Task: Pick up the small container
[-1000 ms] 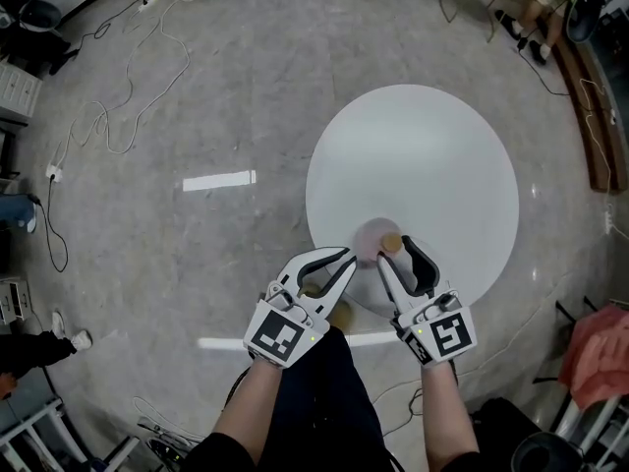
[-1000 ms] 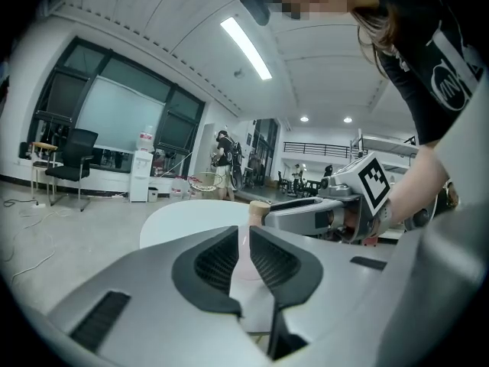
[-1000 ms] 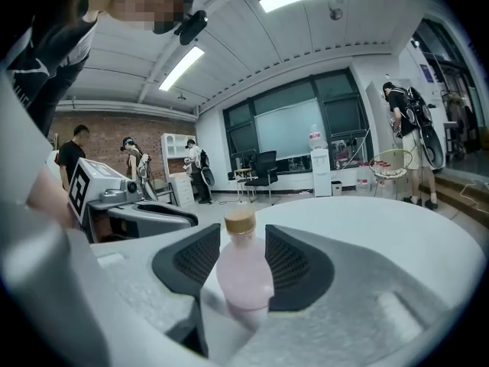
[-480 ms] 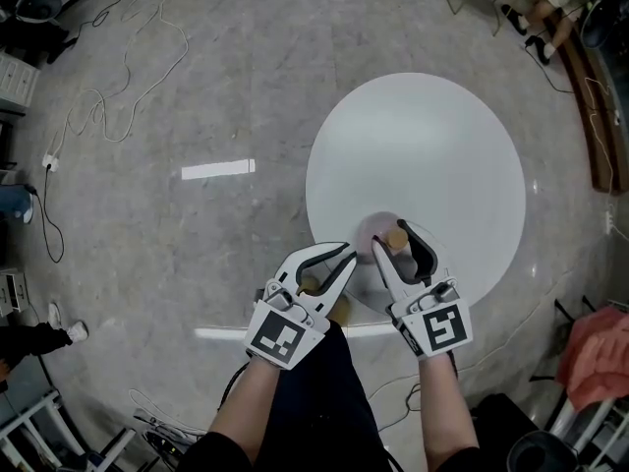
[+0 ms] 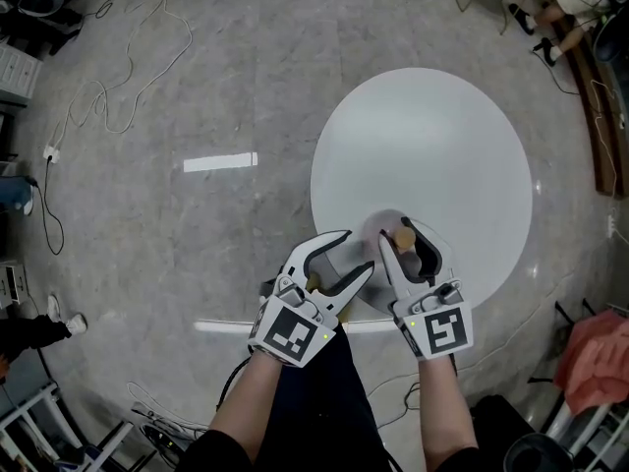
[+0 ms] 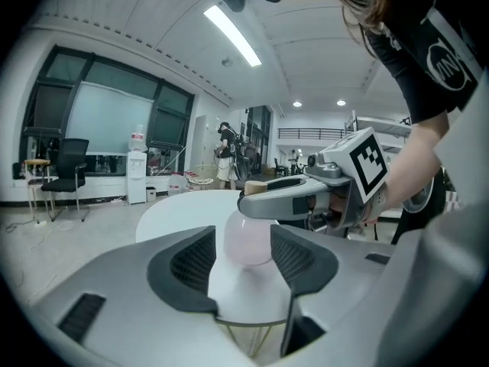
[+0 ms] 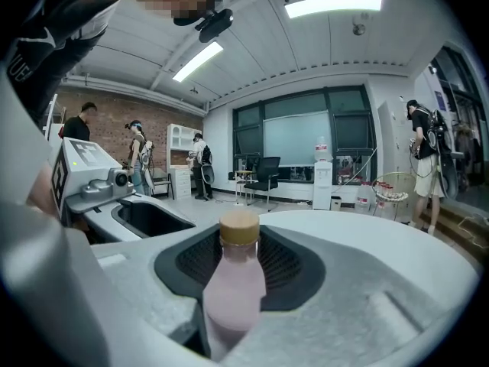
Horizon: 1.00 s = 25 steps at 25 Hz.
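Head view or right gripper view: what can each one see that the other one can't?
Only the head view shows the cables trailing over the floor, and the whole round table from above. Only the right gripper view shows the ceiling lights, the big windows, an office chair and a water dispenser. Both show the pink bottle with its tan cap, standing on the table.

We get bright, even light: ceiling strips (image 7: 332, 4) glare above the table (image 5: 423, 146) and mirror as 2 white bars on the floor (image 5: 197, 87) left of it. Gripper views bulge at edges, foreground soft.
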Tool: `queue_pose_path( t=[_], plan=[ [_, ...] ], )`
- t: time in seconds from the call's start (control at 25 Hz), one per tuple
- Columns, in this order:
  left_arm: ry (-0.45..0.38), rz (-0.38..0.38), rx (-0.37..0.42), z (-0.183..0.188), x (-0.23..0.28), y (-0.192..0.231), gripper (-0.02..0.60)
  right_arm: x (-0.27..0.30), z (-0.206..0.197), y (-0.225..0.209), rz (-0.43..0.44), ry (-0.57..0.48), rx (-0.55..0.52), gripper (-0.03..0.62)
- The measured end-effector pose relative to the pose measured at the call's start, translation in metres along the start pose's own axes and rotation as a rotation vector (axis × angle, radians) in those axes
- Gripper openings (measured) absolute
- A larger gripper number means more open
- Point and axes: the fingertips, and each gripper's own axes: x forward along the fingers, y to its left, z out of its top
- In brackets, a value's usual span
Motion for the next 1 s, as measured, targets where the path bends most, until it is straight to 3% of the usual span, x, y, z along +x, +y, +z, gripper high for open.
queue_pose_path(
  t=[0.16, 0.44, 1.0],
  plan=[
    [0.071, -0.034, 0.101, -0.007, 0.013, -0.004, 0.273, 0.0, 0.0, 0.0, 0.004, -0.005, 0.001, 0.143],
    [0.241, -0.092, 0.251, -0.028, 0.033, -0.011, 0.333, -0.003, -0.002, 0.009, 0.046, -0.006, -0.014, 0.143],
    [0.313, -0.153, 0.338, -0.041, 0.045, -0.024, 0.354, -0.011, -0.006, 0.033, 0.128, 0.007, -0.038, 0.142]
  ],
)
